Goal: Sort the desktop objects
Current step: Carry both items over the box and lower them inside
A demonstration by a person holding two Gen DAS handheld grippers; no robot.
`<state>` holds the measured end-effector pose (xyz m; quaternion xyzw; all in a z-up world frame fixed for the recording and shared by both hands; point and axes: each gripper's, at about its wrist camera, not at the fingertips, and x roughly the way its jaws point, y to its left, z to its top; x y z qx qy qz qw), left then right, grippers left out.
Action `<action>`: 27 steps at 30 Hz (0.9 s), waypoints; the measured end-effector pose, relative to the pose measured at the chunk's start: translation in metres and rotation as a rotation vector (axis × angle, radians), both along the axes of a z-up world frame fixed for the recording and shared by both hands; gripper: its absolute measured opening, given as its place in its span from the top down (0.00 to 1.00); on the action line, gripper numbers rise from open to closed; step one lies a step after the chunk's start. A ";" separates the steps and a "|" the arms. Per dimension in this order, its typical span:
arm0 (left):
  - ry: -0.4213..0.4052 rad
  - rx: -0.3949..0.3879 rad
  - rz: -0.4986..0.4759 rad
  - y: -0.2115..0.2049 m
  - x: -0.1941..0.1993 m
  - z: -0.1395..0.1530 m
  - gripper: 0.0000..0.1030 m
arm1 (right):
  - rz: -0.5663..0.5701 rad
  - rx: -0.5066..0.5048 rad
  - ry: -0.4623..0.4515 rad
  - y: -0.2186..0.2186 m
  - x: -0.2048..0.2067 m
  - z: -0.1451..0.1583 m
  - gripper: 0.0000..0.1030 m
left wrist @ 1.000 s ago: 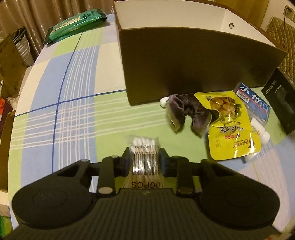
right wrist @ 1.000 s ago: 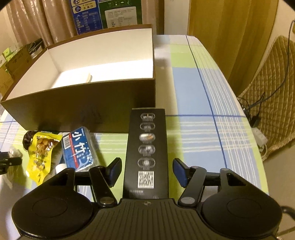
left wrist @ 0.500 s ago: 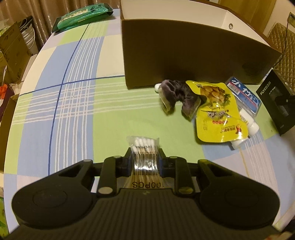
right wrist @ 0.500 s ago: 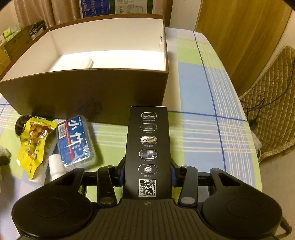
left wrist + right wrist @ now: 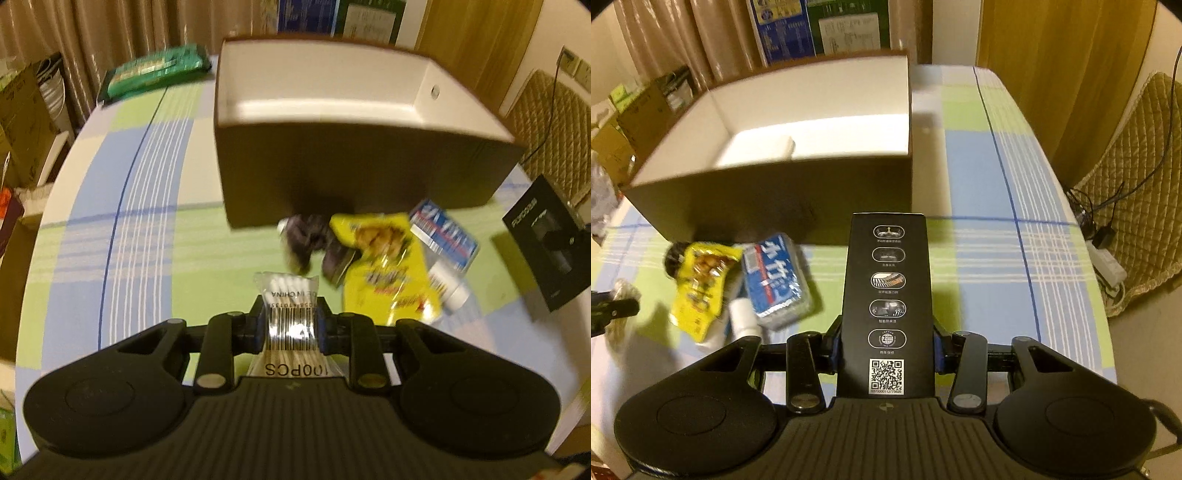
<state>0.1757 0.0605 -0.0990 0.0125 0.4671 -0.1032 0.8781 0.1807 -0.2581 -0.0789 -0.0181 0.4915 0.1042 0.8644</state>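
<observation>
Both grippers are loaded, so the step in hand looks like carrying two items to the open box. Nearest in the left wrist view, lower centre, the left gripper (image 5: 290,326) has its fingers pinching a clear cotton swab packet (image 5: 289,314); its label reads "100PCS", with a barcode and part of "IN CHINA". In the right wrist view, lower centre, the right gripper (image 5: 886,349) has its fingers clamped on the sides of a tall black carton (image 5: 887,295) bearing five icon badges and a QR code. Beyond, mid-frame left on the checked desk (image 5: 979,258), lie a yellow snack pouch (image 5: 700,284), a blue packet (image 5: 775,280) with white Chinese characters and a small white bottle (image 5: 742,317). Farthest, in the upper centre, stands the brown box (image 5: 775,206), white inside. Next, each load likely needs lifting over the near wall before release.
</observation>
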 end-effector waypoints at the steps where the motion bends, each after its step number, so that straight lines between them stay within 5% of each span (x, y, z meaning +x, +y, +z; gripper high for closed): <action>1: -0.012 -0.007 -0.002 -0.001 0.002 0.005 0.79 | 0.004 0.004 -0.011 0.000 -0.001 0.006 0.60; 16: -0.174 -0.069 -0.015 -0.019 0.064 0.077 0.79 | 0.078 0.137 -0.196 0.020 0.033 0.096 0.60; 27: -0.211 -0.035 -0.013 -0.028 0.139 0.099 0.79 | 0.057 0.126 -0.250 0.041 0.112 0.113 0.61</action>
